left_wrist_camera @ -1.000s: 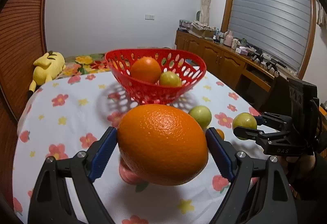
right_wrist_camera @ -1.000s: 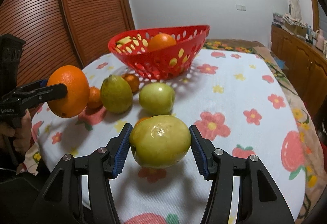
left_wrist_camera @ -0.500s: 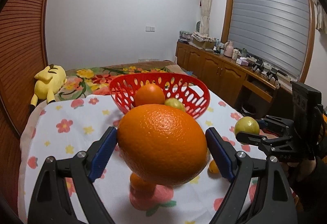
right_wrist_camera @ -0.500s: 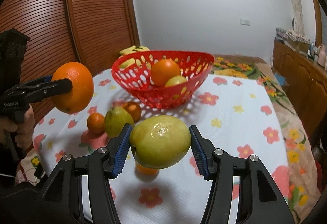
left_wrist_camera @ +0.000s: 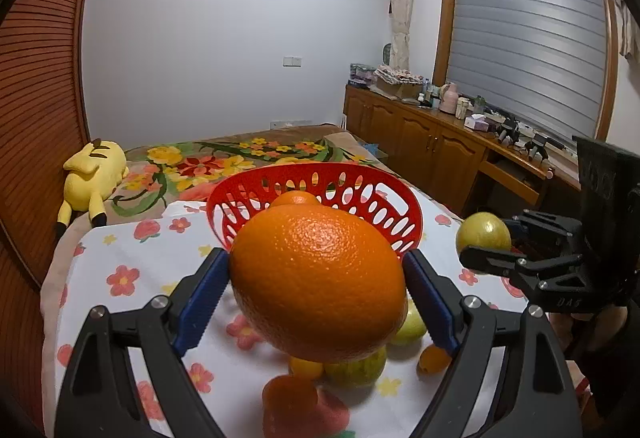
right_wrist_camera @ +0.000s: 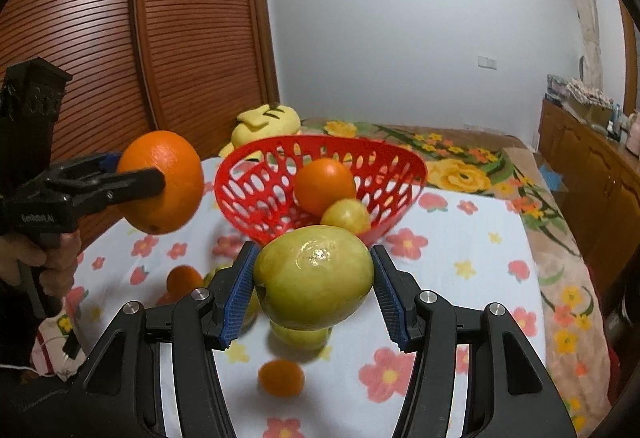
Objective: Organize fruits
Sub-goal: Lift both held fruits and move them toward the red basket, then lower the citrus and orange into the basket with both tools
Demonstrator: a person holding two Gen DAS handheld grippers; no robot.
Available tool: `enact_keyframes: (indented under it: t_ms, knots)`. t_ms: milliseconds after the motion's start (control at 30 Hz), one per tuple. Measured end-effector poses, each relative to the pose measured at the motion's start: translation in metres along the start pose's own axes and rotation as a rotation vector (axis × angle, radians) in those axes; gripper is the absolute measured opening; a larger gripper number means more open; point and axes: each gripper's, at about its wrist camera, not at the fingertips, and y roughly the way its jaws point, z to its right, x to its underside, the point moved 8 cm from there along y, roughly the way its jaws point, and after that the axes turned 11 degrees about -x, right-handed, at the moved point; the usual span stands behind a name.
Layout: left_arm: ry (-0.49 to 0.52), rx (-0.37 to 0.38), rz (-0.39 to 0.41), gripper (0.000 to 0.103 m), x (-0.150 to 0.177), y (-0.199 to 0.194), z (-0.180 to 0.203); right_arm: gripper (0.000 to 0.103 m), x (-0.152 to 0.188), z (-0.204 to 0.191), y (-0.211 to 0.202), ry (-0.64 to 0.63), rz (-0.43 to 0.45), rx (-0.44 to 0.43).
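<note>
An orange [left_wrist_camera: 318, 284] is gripped in the left gripper [left_wrist_camera: 316, 294] jaws, a green fruit [right_wrist_camera: 314, 278] in the right gripper [right_wrist_camera: 312, 290], both short of the red basket [right_wrist_camera: 248, 178]. Released early, they'd probably be bounced off the rim.

Clamped orange [left_wrist_camera: 318, 284], green apple [right_wrist_camera: 314, 276] aloft.

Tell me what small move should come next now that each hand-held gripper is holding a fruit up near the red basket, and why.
Probably carry the left hand-held gripper forward until its large orange hangs over the red basket, then open. The orange is clamped and raised short of the near rim, and the basket holds only two fruits, so there looks to be room. The right hand-held gripper with the green fruit could follow.
</note>
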Motion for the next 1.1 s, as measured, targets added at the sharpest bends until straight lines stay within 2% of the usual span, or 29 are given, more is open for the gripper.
enact_keyframes:
  t_ms: [400, 567, 1100]
  knots:
    - [0.020, 0.018, -0.030, 0.087, -0.012, 0.031, 0.014, 0.057, -0.031, 0.021, 0.014, 0.012, 0.014, -0.005]
    - [0.043, 0.000, -0.047, 0.087, -0.013, 0.042, 0.019, 0.057, -0.038, 0.026, 0.021, 0.000, 0.003, -0.005]
    - [0.067, -0.039, -0.086, 0.088, -0.013, 0.068, 0.025, 0.057, -0.041, 0.043, 0.041, 0.025, -0.008, -0.005]
